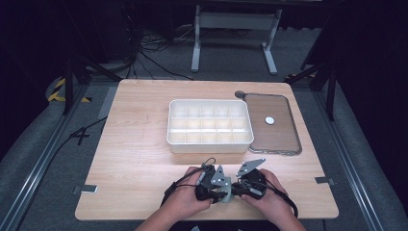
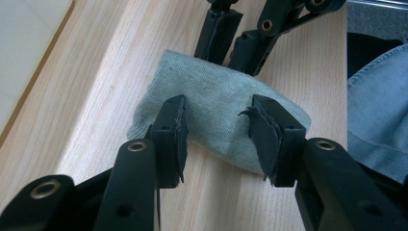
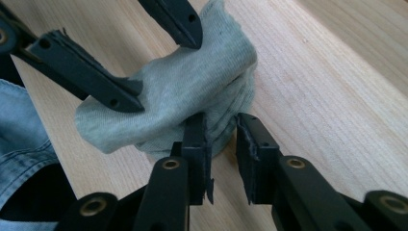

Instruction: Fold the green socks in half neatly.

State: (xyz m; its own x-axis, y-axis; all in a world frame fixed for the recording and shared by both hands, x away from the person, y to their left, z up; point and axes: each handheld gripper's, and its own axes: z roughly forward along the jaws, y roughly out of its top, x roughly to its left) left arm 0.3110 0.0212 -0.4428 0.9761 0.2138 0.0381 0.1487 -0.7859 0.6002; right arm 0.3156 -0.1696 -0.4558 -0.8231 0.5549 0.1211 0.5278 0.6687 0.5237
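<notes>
Near table edge, in front of the white divided box (image 1: 210, 126): grey-green sock (image 2: 216, 113) lies bunched on the wood betw. both grippers. Left gripper (image 2: 219, 139): jaws wide, straddling the sock, pads not pressing. Right gripper (image 3: 222, 154): jaws narrow, set at the folded end, a gap visible betw. pads. Clear lid (image 1: 273, 124) lies right of box.

Both forearms come in from the near edge of the table and converge, so the two hands sit close side by side. The left hand (image 1: 190, 198) holds the left gripper (image 2: 219, 127) low, its black jaws standing well apart. The right hand (image 1: 269, 195) holds the right gripper (image 3: 221, 139) facing it, jaws narrower, a small gap between the pads.
</notes>
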